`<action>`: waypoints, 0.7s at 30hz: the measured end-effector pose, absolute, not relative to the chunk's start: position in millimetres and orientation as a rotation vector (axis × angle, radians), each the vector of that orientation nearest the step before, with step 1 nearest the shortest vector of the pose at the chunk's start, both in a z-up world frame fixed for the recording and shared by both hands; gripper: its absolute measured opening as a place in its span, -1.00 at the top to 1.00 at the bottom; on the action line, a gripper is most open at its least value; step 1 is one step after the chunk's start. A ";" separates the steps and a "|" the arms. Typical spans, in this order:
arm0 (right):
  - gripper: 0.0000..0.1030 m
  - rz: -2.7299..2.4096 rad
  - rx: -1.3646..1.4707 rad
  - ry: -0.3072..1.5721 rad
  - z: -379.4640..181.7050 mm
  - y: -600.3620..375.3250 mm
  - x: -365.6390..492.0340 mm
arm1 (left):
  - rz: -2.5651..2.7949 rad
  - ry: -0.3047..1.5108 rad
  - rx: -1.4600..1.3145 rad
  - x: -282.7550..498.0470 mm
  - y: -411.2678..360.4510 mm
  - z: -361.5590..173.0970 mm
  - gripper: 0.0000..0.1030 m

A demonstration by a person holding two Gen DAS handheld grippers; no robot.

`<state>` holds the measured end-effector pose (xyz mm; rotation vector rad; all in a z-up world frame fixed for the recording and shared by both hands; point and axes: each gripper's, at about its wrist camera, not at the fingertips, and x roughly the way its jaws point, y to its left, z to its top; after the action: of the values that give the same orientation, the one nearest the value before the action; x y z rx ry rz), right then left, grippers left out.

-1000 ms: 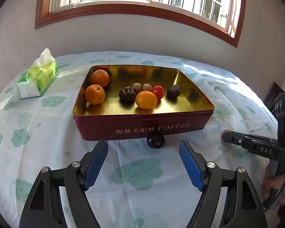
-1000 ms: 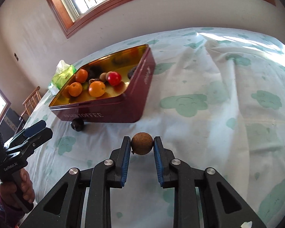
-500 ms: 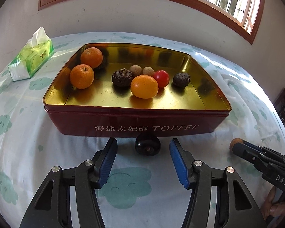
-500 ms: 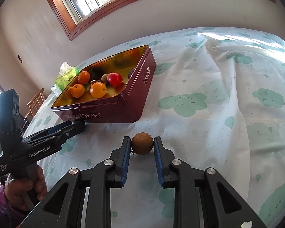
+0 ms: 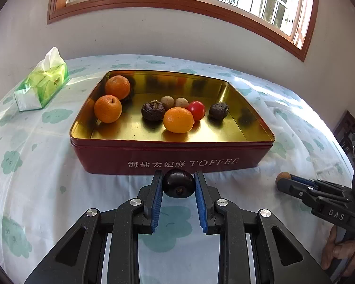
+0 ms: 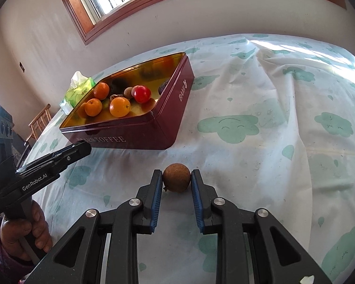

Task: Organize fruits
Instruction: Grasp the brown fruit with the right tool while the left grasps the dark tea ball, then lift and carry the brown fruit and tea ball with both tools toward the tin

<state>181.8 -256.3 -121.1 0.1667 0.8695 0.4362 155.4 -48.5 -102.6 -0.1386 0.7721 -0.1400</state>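
My left gripper (image 5: 178, 184) clamps a glossy dark round fruit (image 5: 178, 183) just before the toffee tin's (image 5: 172, 157) near wall; my right gripper (image 6: 176, 181), angled down, pinches a rough brown fruit (image 6: 176, 177) over the tablecloth (image 6: 260, 161).

The left tongs (image 5: 178, 187) have moved in and closed onto the dark fruit (image 5: 178, 183)
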 end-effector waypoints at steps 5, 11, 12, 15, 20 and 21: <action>0.56 0.414 0.165 0.841 -116.4 -254.3 173.4 | -0.117 0.726 -0.120 136.1 -31.9 -88.3 0.47; 0.56 0.464 0.244 0.775 -101.4 -243.8 146.9 | -0.076 0.672 -0.112 118.0 -14.9 -76.6 0.47; 0.56 0.475 0.240 0.766 -97.6 -240.0 142.4 | -0.070 0.666 -0.106 115.6 -13.8 -75.5 0.47; 0.56 0.504 0.220 0.749 -88.0 -228.2 131.5 | -0.064 0.660 -0.100 111.0 -12.5 -76.3 0.47; 0.56 0.519 0.211 0.732 -77.4 -218.9 123.2 | -0.060 0.656 -0.098 104.4 -10.4 -77.1 0.47; 0.56 0.521 0.210 0.731 -76.2 -218.0 122.6 | -0.059 0.652 -0.097 102.7 -10.0 -76.5 0.47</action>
<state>122.6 -218.0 -76.2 0.2097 0.7315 0.5205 102.7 -10.0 -76.5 -0.0969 0.6522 -0.0592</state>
